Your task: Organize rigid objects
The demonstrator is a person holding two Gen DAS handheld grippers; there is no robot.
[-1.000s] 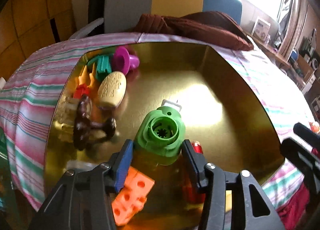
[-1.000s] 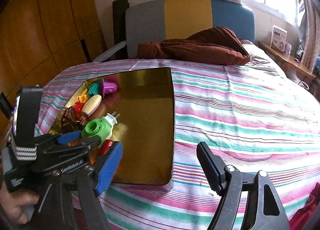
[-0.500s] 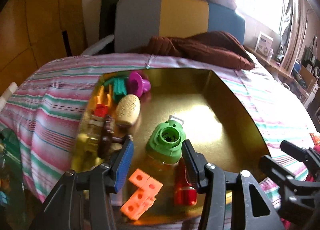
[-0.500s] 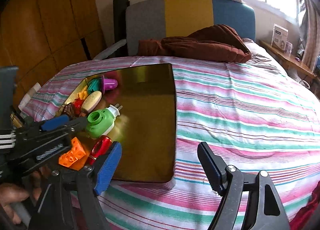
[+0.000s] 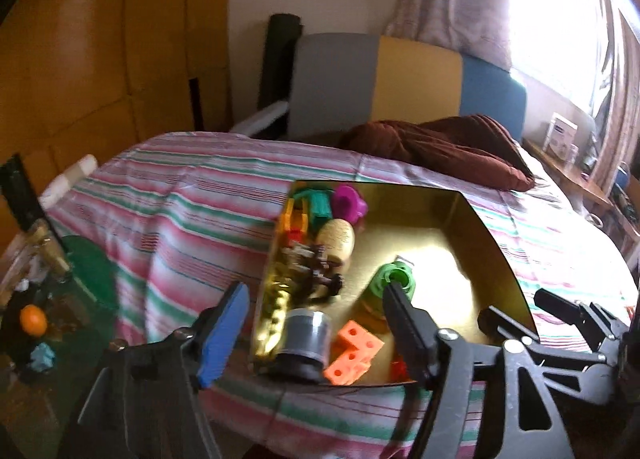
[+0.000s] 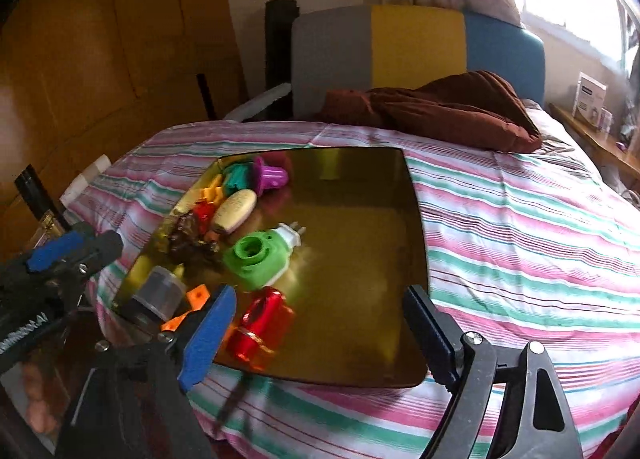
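Left tool (image 5: 314,321) released, jaws just been opening, nothing gripped, hanging over the near left edge of the shiny gold tray (image 6: 360,259) on the striped bed (image 6: 520,239). Right tool (image 6: 316,323) also spread wide and empty, jaws just been opening. Green plastic plug-in unit (image 6: 256,255) lies in the tray beside the red shiny bottle (image 6: 260,327) and orange holed block (image 5: 354,351)

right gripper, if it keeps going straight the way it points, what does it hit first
Probably the bare floor of the gold tray, just right of the red object. The open right gripper frames that spot, though depth is hard to judge.
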